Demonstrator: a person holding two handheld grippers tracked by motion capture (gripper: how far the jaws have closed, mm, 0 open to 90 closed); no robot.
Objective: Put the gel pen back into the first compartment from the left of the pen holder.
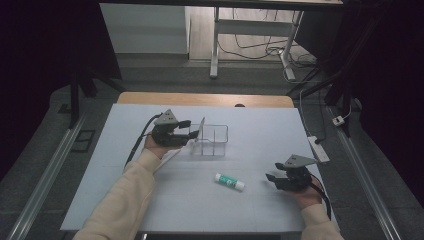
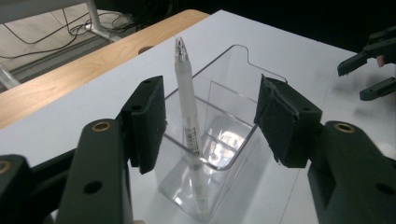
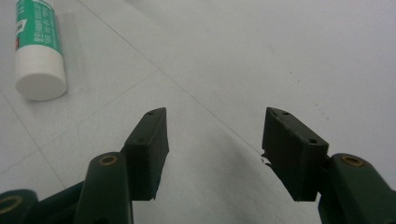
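Pen [image 2: 187,105]: stands tilted in the near compartment of the clear organizer [image 2: 233,116], tip down, at 12 o'clock from the left gripper [image 2: 210,121].
Left gripper: jaws spread, pads clear of the pen on both sides.
Handling: judged light, stiff, slippery; grip the mid-barrel.
Glue stick [image 1: 230,181]: lies on the table [image 1: 125,190], at 9 o'clock from the right gripper [image 1: 272,179].
Right gripper: jaws spread, empty.

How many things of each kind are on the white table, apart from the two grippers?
Pen: 1, leaning in the holder
Clear holder: 1
Glue stick: 1, lying on the table
Total: 3
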